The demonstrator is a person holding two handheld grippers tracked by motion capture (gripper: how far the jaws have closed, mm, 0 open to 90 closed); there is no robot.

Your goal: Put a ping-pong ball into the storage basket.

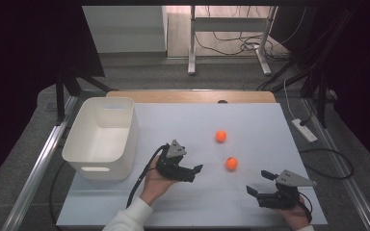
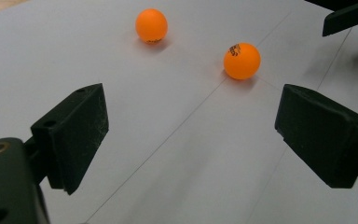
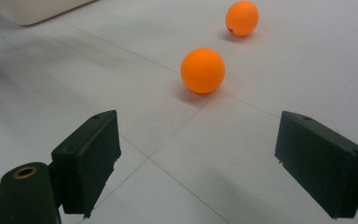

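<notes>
Two sets of tongs closing in on a pair of orange balls on the white bench.

Both the left tongs (image 1: 198,169) and the right tongs (image 1: 258,183) stand wide apart and hold nothing, each aimed at the nearer ball (image 1: 231,163), which rests on the bench (image 1: 183,120) between them; the farther ball (image 1: 221,136) sits a little beyond, apart from it, and the white bin (image 1: 101,139) waits off to the left. To my eye the step is the approach. It would go best with one pair lowered until its jaws straddle the ball at its middle, then closed gently, since a light round ball rolls off at a nudge. Each ball carries small dark print, too blurred to read.
</notes>
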